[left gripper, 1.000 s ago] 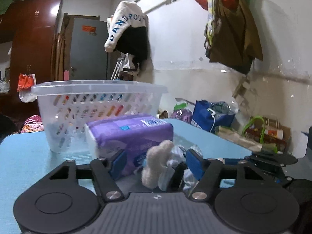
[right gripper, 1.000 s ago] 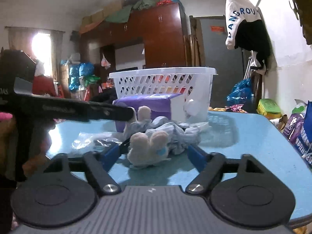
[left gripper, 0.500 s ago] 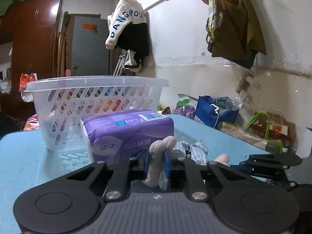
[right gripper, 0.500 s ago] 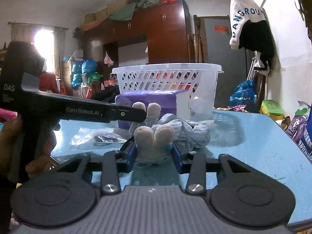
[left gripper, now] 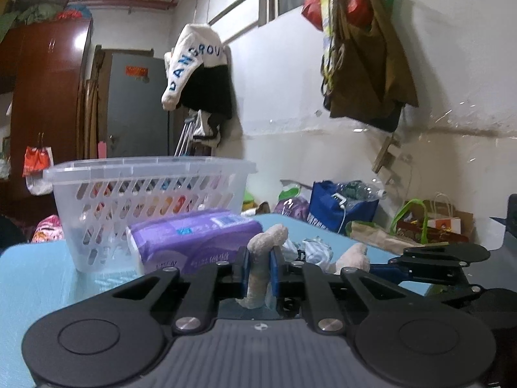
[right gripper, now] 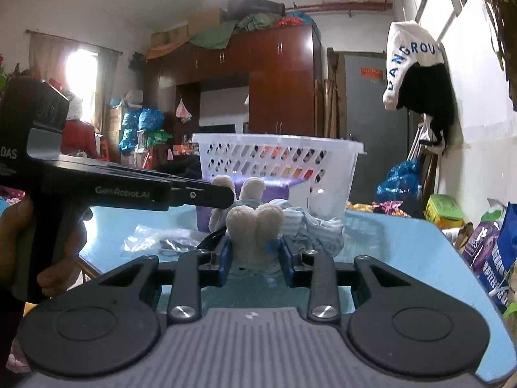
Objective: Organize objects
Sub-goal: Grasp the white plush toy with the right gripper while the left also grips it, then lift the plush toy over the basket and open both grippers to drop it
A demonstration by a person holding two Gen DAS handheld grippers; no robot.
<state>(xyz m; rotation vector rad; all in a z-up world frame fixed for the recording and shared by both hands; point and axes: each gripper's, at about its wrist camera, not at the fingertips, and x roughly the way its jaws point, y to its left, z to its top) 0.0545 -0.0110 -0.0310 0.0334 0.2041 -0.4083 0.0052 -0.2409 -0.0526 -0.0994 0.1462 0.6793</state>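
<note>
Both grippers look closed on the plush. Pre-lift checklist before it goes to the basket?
1. Left gripper shut on the plush toy's limb: ok.
2. Right gripper shut on the plush toy's two rounded ends: ok.
3. Striped cloth free of the toy: cannot tell; it lies bunched against it.
4. Purple tissue pack stands between toy and white basket: not ok for a low path, lift over it.
5. Room in the basket: cannot tell; the inside is hidden.
6. Plastic bag clear of the grippers: ok.
</note>
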